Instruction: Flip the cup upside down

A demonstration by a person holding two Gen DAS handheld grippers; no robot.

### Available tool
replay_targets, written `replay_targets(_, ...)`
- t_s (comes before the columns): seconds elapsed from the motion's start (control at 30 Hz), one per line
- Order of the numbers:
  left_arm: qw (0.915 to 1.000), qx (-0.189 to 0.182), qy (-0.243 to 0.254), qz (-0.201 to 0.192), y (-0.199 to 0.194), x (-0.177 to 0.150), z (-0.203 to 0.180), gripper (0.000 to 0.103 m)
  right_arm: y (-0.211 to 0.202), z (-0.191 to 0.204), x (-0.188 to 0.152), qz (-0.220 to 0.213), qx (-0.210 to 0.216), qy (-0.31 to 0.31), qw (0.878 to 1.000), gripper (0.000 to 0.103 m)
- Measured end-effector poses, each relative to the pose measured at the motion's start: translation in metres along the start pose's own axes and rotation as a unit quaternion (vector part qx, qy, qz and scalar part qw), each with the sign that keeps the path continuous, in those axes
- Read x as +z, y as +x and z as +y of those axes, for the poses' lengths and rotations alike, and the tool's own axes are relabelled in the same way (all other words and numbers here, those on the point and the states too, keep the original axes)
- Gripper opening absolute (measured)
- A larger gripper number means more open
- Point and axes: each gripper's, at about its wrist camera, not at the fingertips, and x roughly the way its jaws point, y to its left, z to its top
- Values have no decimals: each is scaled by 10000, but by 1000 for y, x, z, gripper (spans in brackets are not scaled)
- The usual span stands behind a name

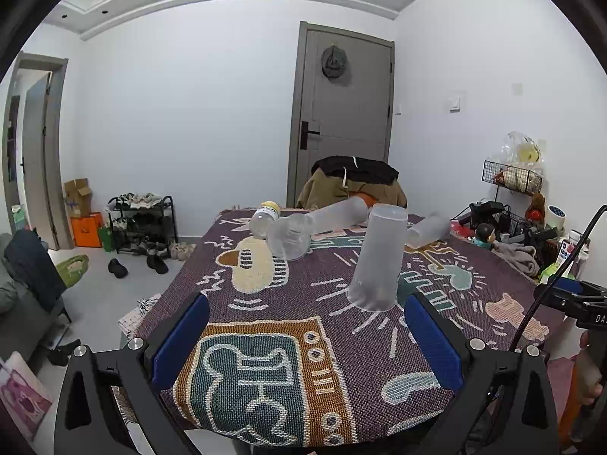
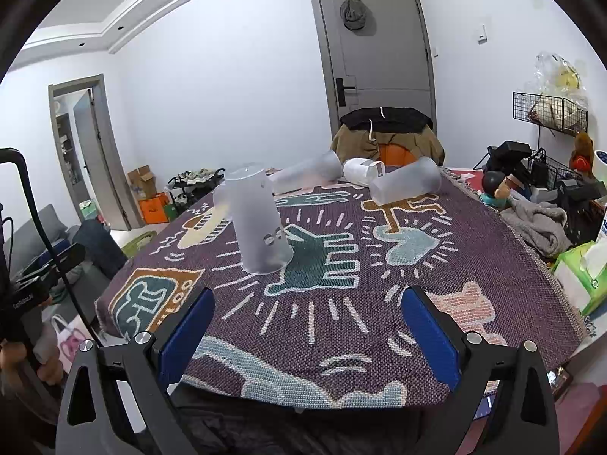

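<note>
A frosted translucent cup (image 1: 377, 258) stands upside down, mouth on the patterned cloth, in the left wrist view just beyond and between my fingers, nearer the right one. It also shows in the right wrist view (image 2: 258, 220), ahead and to the left. My left gripper (image 1: 303, 322) is open and empty, a short way in front of the cup. My right gripper (image 2: 307, 314) is open and empty over the near part of the table. Other frosted cups lie on their sides farther back (image 1: 290, 237) (image 1: 341, 214) (image 2: 406, 185).
The table wears a purple woven cloth (image 2: 474, 250). A plastic bottle (image 1: 265, 218) lies at the far edge, a white cup (image 2: 362, 170) beside the lying cups. Clutter, a grey towel (image 2: 542, 220) and a tissue pack (image 2: 584, 269) line the right side. A draped chair (image 1: 353, 185) stands behind.
</note>
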Motion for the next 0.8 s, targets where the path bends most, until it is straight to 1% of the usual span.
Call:
replay_targets(0.2,10000,64,-8,53,2,-1,1,103,1,-1,-1,2,-4,0,10000,100)
replay_targets(0.8,10000,-14,78,60,1,-1,-5,103,0,-1,0,3,-14,6,10000,100)
